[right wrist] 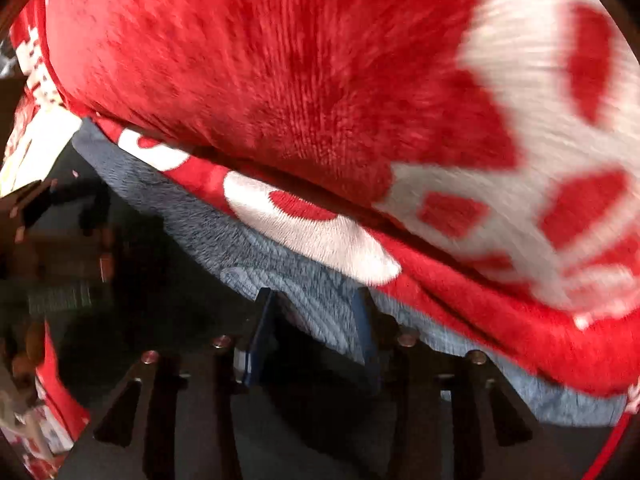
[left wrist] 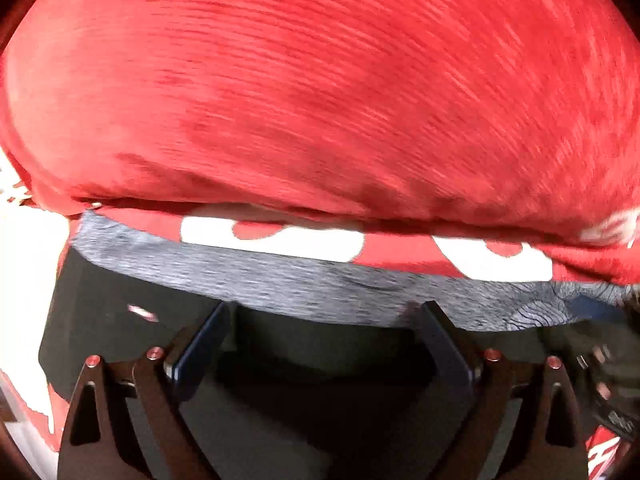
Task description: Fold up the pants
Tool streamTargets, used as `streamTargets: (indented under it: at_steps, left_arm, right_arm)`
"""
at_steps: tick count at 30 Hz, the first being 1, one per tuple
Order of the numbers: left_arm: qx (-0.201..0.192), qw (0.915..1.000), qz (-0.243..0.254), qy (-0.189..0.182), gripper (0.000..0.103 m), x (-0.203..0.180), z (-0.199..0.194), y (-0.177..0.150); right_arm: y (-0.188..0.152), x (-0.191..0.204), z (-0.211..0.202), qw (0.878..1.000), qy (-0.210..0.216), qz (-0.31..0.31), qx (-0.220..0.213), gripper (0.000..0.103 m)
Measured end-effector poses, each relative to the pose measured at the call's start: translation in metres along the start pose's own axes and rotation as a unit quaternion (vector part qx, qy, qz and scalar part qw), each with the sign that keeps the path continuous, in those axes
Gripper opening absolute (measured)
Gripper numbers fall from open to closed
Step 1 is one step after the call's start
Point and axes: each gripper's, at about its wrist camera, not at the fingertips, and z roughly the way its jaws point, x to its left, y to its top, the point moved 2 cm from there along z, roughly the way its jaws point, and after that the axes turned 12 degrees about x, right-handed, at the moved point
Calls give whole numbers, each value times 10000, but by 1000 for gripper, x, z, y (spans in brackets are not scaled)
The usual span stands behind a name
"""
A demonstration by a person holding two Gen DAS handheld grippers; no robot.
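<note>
The red fleece pants [left wrist: 320, 92] with white lettering fill the upper part of both wrist views, blurred. One thick red layer lies folded over a lower layer whose white letters [left wrist: 280, 240] show along the near edge. In the right wrist view the pants [right wrist: 260, 80] run diagonally. My left gripper [left wrist: 326, 312] points down just short of that edge, jaws wide open with nothing between them. My right gripper [right wrist: 316, 296] also hangs just short of the pants' edge, jaws partly open, with only the grey cloth showing behind the gap.
A grey knitted cloth [left wrist: 260, 276] lies under the pants and sticks out as a strip along their near edge [right wrist: 192, 216]. Below it is a dark surface [left wrist: 100, 320]. A dark blurred object [left wrist: 604, 364] sits at the right edge of the left wrist view.
</note>
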Motion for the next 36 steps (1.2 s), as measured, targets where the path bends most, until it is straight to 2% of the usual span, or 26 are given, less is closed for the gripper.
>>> streamTargets:
  at_steps: [2,3,4,5,6,7,8,10,11,12,13,15,16,17,18,19,20,21,23,24,27,28,31,32,34,36]
  left_arm:
    - [12,9999,15,156,96,16,1,-1]
    - [44,9992,82,379,96,24,7,-3]
    - [138,9973,162,697,97,32,17,-2]
    - [337,9966,182,733,99,46,31,1]
    - [357,9983,-39,449,103,57,33,-1]
    - [427,9982,-230,345,103,65,33,0]
    - [508,9976,-373,302,103,77,29,2]
    - [483,9973,-512,204,103,103,14,0]
    - [470,9974,-532,150,103,116,8,-4]
    - [471,9974,-536,29,103,134,0,-11]
    - [485,9973,-549,-37,103,147,-6,-17]
    - [572,9961,-647,-201,103,170,-12,-35]
    - [621,9949,-741,-290,103,182,-14,-45]
    - [651,9933,-872,-400,103,194,-16,-74]
    - [690,9902,-1074,-575,103,209,-16,-79]
    - [719,9874,-1233,-684,103,209,-13,-97]
    - [768,9827,-1443,-867,103,224,-10,-104]
    - [825,9778,-1611,-1052,103,225,-2,-109]
    - [953,9672,-1843,-1467,103,228,6,-121]
    - [1037,9604,-1967,-1678,103,234,16,-124]
    - [1154,9512,-2102,-1940,103,240,33,-127]
    - [1159,9486,-2145,-2015,103,242,36,-127]
    - [1002,9461,-2177,-2178,103,246,36,-124]
    - [965,9463,-2166,-2198,103,246,34,-121]
    - [872,9429,-2228,-2315,103,245,30,-116]
    - [850,9392,-2300,-2402,103,248,36,-114]
  right_arm:
    - [-21,3,-10,9992,335,186,-94,46]
    - [-29,5,-9,9989,405,211,-74,46]
    - [-36,8,-3,9992,333,209,30,48]
    - [-39,11,4,9994,224,210,155,53]
    - [-41,11,16,9989,92,247,394,54]
    - [-39,15,23,9983,94,329,479,54]
    - [-40,14,19,9984,151,448,323,55]
    - [-47,7,6,9934,635,916,276,55]
    - [-53,5,-2,9875,1056,1154,169,55]
    - [-64,6,-10,9747,1753,1386,28,55]
    - [-73,9,-15,9631,2241,1494,-24,55]
    - [-92,24,-16,9350,3132,1664,32,56]
    - [-100,36,-11,9222,3448,1749,134,57]
    - [-110,46,-2,9121,3660,1833,244,58]
    - [-119,60,10,9027,3831,1924,366,58]
    - [-124,66,20,8978,3910,1982,417,58]
    - [-119,70,30,8922,3986,2074,451,58]
    - [-120,76,42,8826,4106,2244,458,58]
    - [-121,85,61,8531,4483,2646,347,58]
    - [-116,90,69,8454,4563,2758,305,58]
    - [-106,107,82,8292,4780,2885,264,60]
    - [-107,115,82,8285,4801,2869,283,61]
    - [-101,138,81,8422,4642,2720,334,67]
    - [-95,149,85,8410,4675,2703,323,67]
    - [-84,164,88,8296,4865,2721,340,67]
    - [-70,183,90,8238,4987,2680,278,67]
